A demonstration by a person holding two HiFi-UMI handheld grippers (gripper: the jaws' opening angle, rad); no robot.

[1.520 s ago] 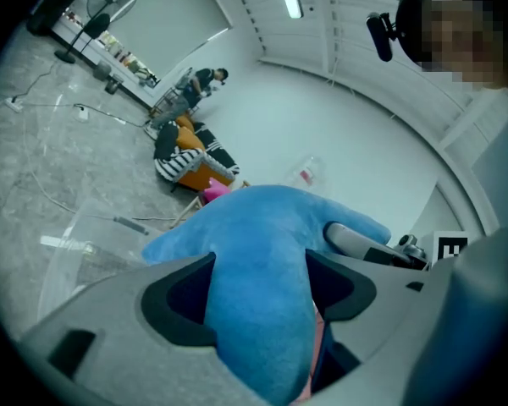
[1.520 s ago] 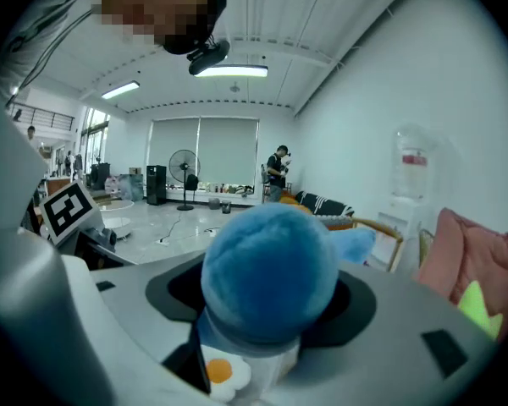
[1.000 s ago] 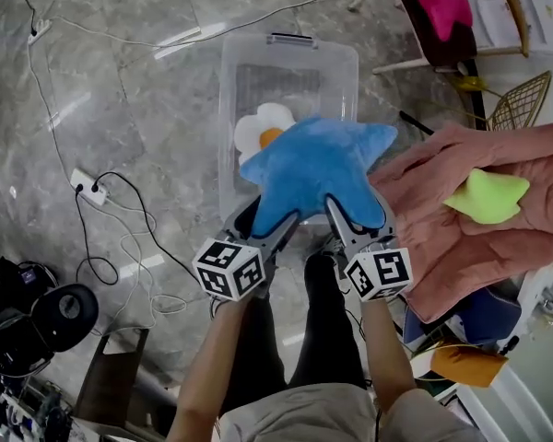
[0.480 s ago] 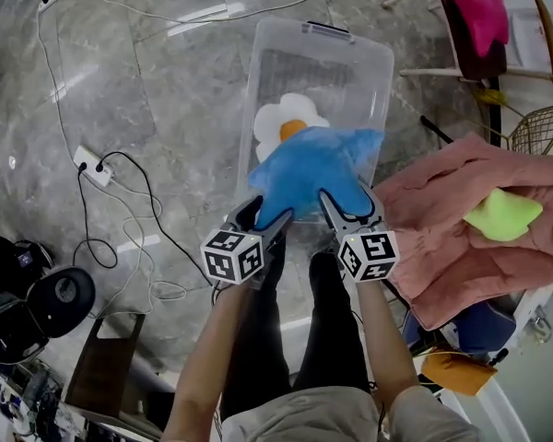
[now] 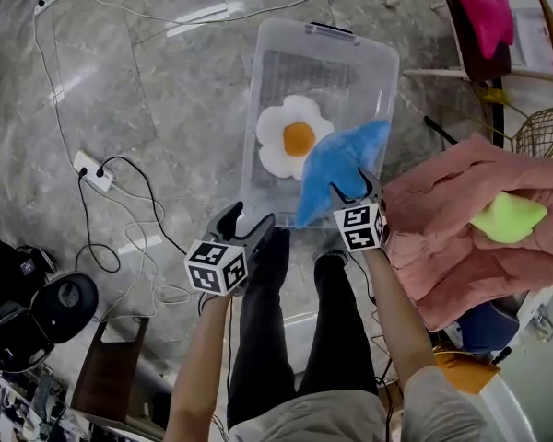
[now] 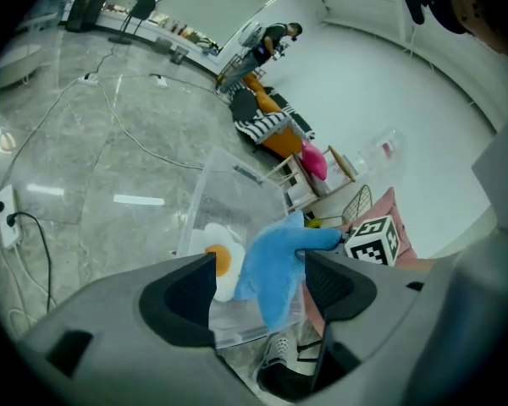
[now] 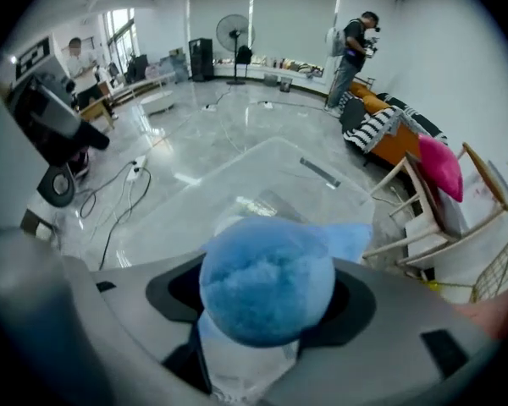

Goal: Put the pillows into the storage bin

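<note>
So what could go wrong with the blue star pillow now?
The blue star pillow hangs from the right gripper alone, held by one tip, so it might slip early. It hangs near the right rim of the storage bin and could flop outside onto the floor. The left gripper is open and empty, so it gives no support.
</note>
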